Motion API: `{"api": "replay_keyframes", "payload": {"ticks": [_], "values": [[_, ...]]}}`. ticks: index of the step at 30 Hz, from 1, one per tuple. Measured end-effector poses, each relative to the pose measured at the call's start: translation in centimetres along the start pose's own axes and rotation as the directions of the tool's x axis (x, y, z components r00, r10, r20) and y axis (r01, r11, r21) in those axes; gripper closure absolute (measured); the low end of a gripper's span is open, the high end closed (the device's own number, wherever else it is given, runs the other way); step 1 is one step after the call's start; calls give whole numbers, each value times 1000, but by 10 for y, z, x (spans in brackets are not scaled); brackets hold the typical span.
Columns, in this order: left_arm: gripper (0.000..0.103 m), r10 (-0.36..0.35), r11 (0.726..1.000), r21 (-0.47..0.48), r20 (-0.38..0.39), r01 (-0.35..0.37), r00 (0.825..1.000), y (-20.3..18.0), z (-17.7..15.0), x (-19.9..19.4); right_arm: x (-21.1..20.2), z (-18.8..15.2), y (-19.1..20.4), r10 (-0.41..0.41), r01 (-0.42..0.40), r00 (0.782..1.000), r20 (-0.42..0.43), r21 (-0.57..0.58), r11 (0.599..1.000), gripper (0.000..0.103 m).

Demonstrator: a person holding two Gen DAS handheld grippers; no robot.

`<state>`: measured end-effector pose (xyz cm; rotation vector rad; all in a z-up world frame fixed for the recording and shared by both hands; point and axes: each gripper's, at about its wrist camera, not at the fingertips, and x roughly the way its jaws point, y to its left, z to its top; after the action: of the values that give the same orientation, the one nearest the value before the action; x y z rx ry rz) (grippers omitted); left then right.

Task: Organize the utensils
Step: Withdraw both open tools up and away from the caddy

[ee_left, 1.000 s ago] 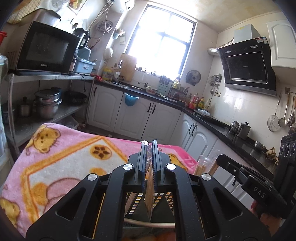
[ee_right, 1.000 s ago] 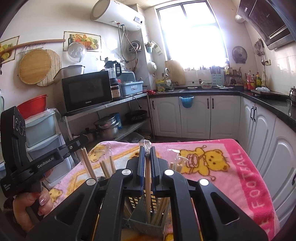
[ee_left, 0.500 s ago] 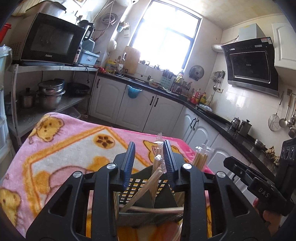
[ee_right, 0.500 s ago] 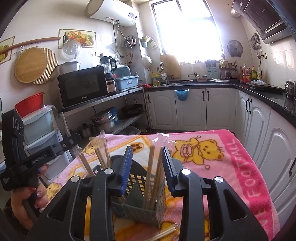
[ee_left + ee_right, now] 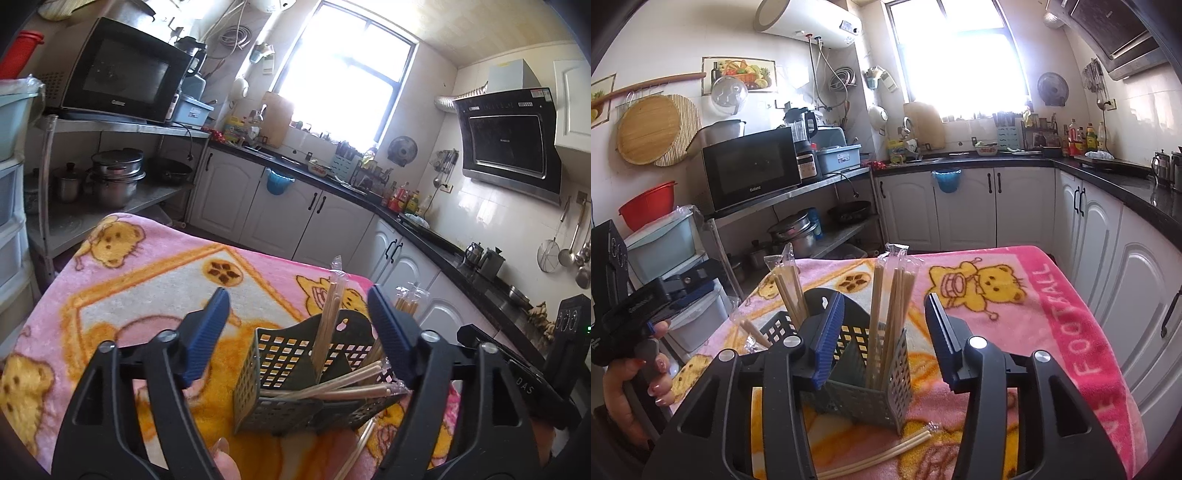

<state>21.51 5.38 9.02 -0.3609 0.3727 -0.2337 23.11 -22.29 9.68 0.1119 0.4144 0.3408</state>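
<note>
A grey-green perforated utensil holder [image 5: 291,365] stands on the pink cartoon blanket [image 5: 147,280]. My left gripper [image 5: 297,330] hangs just behind it, jaws opening wide and touching nothing. One wrapped chopstick pair [image 5: 328,314] stands in the holder; others [image 5: 343,384] lean across it. In the right wrist view my right gripper [image 5: 884,339] straddles the holder [image 5: 864,395]. Its jaws are opening. A bundle of wrapped chopsticks [image 5: 892,302] stands between them, free of the pads. Another bundle [image 5: 790,291] leans in the left compartment.
A loose wrapped chopstick pair [image 5: 886,454] lies on the blanket [image 5: 1034,295] in front of the holder. A person's hand [image 5: 628,391] grips the other tool at the left. A metal shelf with a microwave [image 5: 750,170] stands left; white cabinets [image 5: 960,206] line the back and right.
Both grippers were shut on wrapped chopsticks; both have let go and their jaws have spread. The chopsticks now rest in the holder, and both grippers have drawn back a little.
</note>
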Motion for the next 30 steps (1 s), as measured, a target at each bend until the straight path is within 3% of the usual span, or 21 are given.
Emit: {"api": "replay_keyframes", "payload": {"ticks": [3,10,19,30], "values": [[19,5,1000,-6,5,-5,1000,2,-1,-6,-3,-3,0,-1,1,1000,-3,-4,1000,57],[13,-10,1000,17,15,10,1000,-4,-7,-24,-9,-8,0,-3,3,1000,-9,-12,1000,55],[13,-27,998,48,15,26,1000,-15,-23,-47,-18,-16,-1,-6,5,1000,-11,-19,1000,55],[12,-51,998,43,-48,53,998,-20,-57,-52,-32,-28,3,-6,5,1000,-22,-27,1000,53]]}}
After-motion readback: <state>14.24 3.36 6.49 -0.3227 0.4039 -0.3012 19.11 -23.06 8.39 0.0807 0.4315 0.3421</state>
